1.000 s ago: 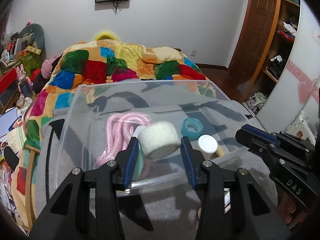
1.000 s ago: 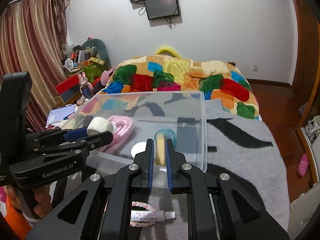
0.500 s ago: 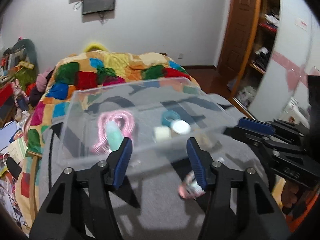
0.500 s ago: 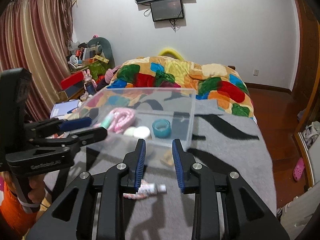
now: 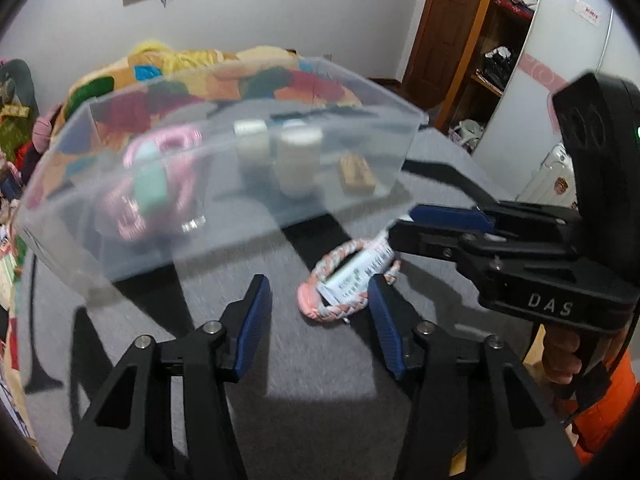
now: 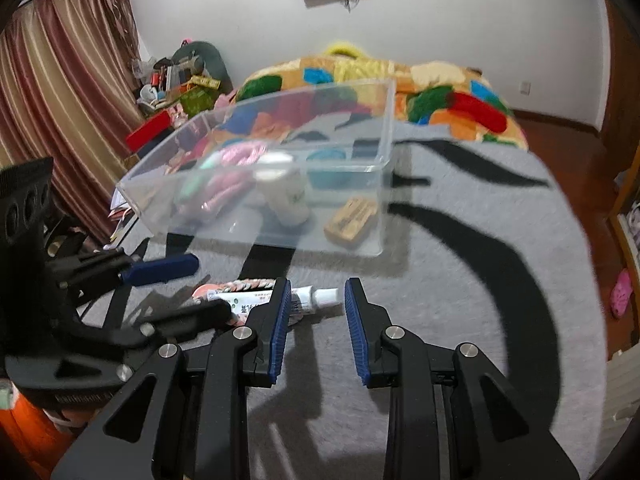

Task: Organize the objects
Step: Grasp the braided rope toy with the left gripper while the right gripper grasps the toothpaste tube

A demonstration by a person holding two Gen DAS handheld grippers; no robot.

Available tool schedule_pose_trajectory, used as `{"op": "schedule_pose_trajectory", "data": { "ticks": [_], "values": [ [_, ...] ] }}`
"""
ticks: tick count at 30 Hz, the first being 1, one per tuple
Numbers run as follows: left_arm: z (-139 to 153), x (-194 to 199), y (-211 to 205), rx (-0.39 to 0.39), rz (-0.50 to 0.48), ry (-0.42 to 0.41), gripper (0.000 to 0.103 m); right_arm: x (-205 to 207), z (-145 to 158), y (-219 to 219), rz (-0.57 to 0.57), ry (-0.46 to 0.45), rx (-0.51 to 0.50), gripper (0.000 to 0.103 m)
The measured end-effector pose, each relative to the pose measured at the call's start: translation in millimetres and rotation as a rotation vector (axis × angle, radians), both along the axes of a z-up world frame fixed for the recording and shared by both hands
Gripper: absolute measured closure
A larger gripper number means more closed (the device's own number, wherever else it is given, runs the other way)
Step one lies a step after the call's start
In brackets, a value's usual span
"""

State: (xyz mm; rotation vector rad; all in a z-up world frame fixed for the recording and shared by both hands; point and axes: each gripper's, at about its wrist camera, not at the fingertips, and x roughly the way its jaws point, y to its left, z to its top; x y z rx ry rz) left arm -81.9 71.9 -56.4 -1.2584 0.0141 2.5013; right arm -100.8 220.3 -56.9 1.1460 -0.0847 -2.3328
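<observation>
A clear plastic bin [image 5: 360, 96] [image 6: 386, 128] stands on the grey blanket. It holds a pink rope [image 5: 176, 140], a white gauze roll [image 5: 251, 144], a white bottle [image 5: 298, 160] [image 6: 286, 196], a wooden block [image 5: 356, 172] [image 6: 352, 220] and a teal tape roll [image 6: 328, 160]. In front of the bin lie a braided pink bracelet [image 5: 320, 300] and a white tube [image 5: 356, 272] [image 6: 312, 298] across it. My left gripper [image 5: 320, 312] is open and empty just before the bracelet. My right gripper [image 6: 314, 312] is open and empty over the tube's cap end.
A grey blanket with black stripes [image 6: 480, 280] covers the surface; a patchwork quilt [image 6: 440, 92] lies behind the bin. Cluttered shelves and curtains [image 6: 60, 100] stand at the left, a wooden door and wardrobe [image 5: 460, 40] at the right.
The gauze roll left my left gripper and now lies in the bin. My right gripper opened. Both grippers drew back from the bin and lowered toward the bracelet and tube.
</observation>
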Motion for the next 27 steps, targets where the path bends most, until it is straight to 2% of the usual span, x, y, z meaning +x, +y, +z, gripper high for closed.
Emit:
{"op": "schedule_pose_trajectory", "data": {
  "ticks": [2, 4, 6, 10, 12, 14, 16, 21, 27],
  "values": [
    [-3, 3, 2, -0.005, -0.003, 0.013, 0.056, 1, -1, -2, 0.002, -0.002, -0.007, 0.070],
    [-3, 5, 3, 0.006, -0.014, 0.018, 0.066, 2, -1, -4, 0.002, 0.002, -0.009, 0.070],
    [-4, 6, 4, 0.000, -0.013, 0.027, 0.067, 3, -2, -6, 0.015, -0.001, -0.019, 0.067],
    [-4, 11, 4, 0.016, -0.025, 0.044, 0.082, 4, 2, -6, 0.001, 0.027, 0.013, 0.067],
    [-3, 13, 5, 0.017, -0.027, 0.054, 0.082, 4, 5, -7, -0.008, 0.047, 0.032, 0.065],
    [-2, 16, 5, 0.025, -0.032, 0.061, 0.082, 7, 10, -11, -0.009, 0.077, 0.042, 0.055],
    [-1, 17, 5, 0.032, -0.034, 0.064, 0.082, 10, 15, -19, 0.006, 0.102, 0.055, 0.051],
    [6, 26, 3, 0.044, -0.056, 0.081, 0.087, 10, 10, -33, 0.028, 0.106, 0.094, 0.051],
    [5, 34, -7, 0.044, -0.036, 0.080, 0.088, 10, -2, -16, 0.000, 0.077, 0.111, 0.051]
  ]
}}
